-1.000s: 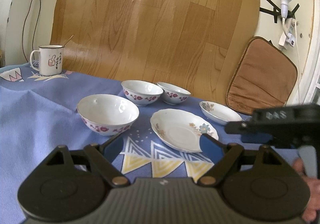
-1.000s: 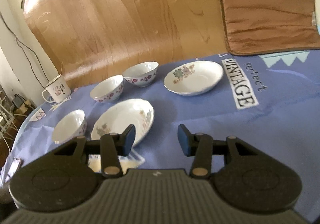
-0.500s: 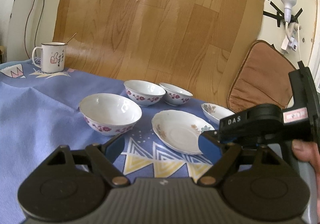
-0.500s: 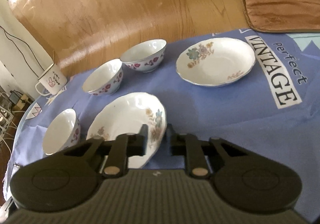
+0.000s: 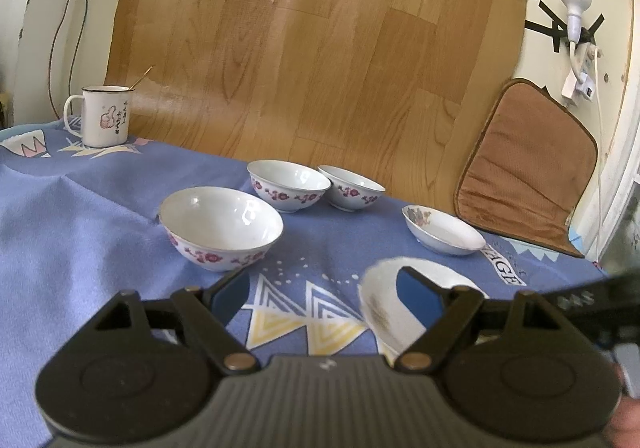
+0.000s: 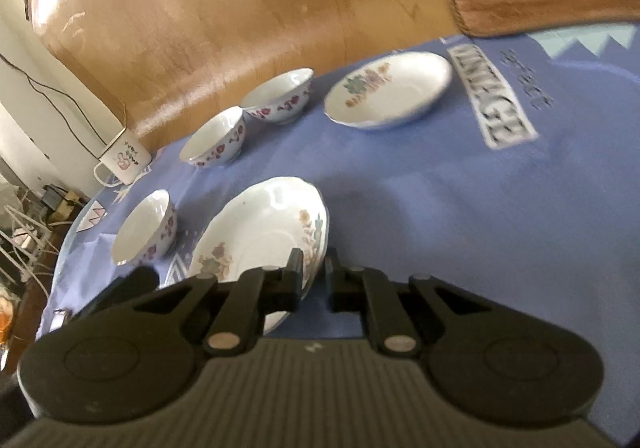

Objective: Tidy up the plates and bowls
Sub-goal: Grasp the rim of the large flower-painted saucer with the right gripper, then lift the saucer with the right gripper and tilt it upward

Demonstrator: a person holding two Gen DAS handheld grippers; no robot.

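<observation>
My right gripper (image 6: 313,270) is shut on the rim of a white scalloped floral plate (image 6: 260,232) and holds it tilted above the blue cloth. The same plate shows blurred in the left wrist view (image 5: 380,304), behind my left gripper's right finger. My left gripper (image 5: 324,288) is open and empty, low over the cloth. A second floral plate (image 5: 442,234) (image 6: 388,90) lies at the back right. Three white bowls with red flowers stand on the cloth: a near one (image 5: 220,226) (image 6: 146,228) and two side by side behind it (image 5: 288,186) (image 5: 350,188).
A white enamel mug (image 5: 105,116) with a stick in it stands at the far left. A wooden board (image 5: 304,48) and a brown cushion (image 5: 520,164) lean on the wall behind. The blue tablecloth (image 5: 80,228) covers the table.
My right gripper has closed on the scalloped plate's rim and lifted it, moving it rightwards in the left wrist view. The left gripper has stayed open.
</observation>
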